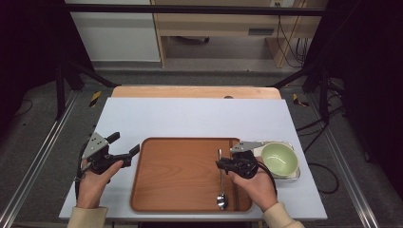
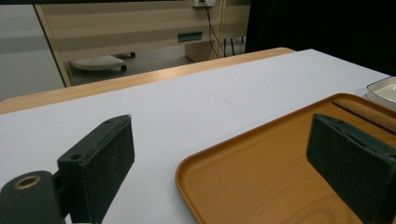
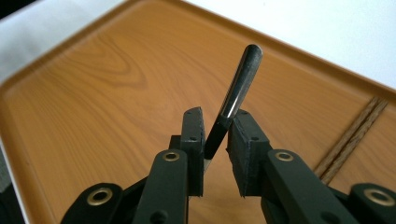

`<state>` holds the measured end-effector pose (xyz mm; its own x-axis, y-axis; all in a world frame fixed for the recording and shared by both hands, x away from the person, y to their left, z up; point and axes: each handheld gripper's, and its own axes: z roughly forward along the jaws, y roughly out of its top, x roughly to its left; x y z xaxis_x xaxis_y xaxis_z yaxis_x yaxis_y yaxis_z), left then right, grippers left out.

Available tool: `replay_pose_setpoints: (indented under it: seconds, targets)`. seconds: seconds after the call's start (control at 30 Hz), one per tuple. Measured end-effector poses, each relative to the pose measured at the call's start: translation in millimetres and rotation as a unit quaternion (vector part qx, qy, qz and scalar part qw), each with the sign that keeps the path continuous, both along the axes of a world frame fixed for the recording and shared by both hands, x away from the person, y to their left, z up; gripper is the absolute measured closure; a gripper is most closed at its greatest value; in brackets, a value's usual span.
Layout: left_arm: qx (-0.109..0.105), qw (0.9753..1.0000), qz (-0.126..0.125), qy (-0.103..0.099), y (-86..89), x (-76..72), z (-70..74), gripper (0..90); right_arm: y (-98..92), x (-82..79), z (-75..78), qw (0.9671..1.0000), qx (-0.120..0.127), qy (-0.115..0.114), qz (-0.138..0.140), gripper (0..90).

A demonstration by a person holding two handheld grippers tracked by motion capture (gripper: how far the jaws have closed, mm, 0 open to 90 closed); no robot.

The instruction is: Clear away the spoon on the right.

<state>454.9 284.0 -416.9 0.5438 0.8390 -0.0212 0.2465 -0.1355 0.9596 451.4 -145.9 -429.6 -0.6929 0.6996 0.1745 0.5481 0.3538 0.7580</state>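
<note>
Spoon (image 1: 221,183) work sits on the desk (image 1: 190,118), the largest thing here, its top covered by a pale sheet with a wooden edge showing along the far side. On it, toward the person's side, lies a brown wood-grain tray (image 1: 176,175), with a pair of dark chopsticks (image 1: 235,173) lying along its right rim. Just beyond that rim, off the tray, a light green bowl (image 1: 279,159) rests in a shallow metal dish (image 1: 295,173).

The left gripper (image 1: 127,145) is held just left of the tray above the bare desk; in the left gripper view its jaws stand wide apart with nothing between them, one over the sheet and the other over the tray's near corner.

The right gripper (image 1: 222,165) hovers over the right part of the tray. In the right gripper view its jaws are narrow and set on either side of the spoon's handle (image 3: 233,100), which rises between the pads (image 3: 194,135); one pad seems to touch it, but whether both press on it cannot be told. In the high view the spoon lies lengthwise on the tray, bowl end toward the person.
</note>
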Motion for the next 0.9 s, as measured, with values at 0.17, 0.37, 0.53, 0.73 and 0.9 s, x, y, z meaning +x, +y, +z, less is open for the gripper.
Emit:
replay_pose_setpoints:
  seconds: [0.17, 0.37, 0.53, 0.73, 0.9]
  targets:
    - [0.0, 1.0, 0.0, 0.0, -0.2, -0.2, 0.1, 7.6, 5.2, 3.4, -3.3, 0.9998, -0.015, 0.007, -0.011, 75.6]
    - [-0.001, 1.0, -0.001, 0.001, 0.1, 0.0, -0.2, 7.7, 5.7, 9.1, -6.3, 0.9992, -0.021, 0.02, -0.029, 74.5]
    - [0.0, 1.0, 0.003, -0.001, 0.4, 0.0, -0.1, 7.8, 5.1, 10.8, -7.8, 0.9981, -0.031, 0.033, -0.041, 72.9]
    - [0.001, 1.0, 0.0, 0.0, -0.4, 0.3, -0.7, 7.8, 6.5, 13.6, -9.1, 0.9974, -0.034, 0.039, -0.051, 64.3]
    - [0.005, 1.0, -0.001, 0.0, -0.3, 0.5, -1.2, 7.8, 7.8, 15.5, -10.1, 0.9969, -0.042, 0.032, -0.059, 55.6]
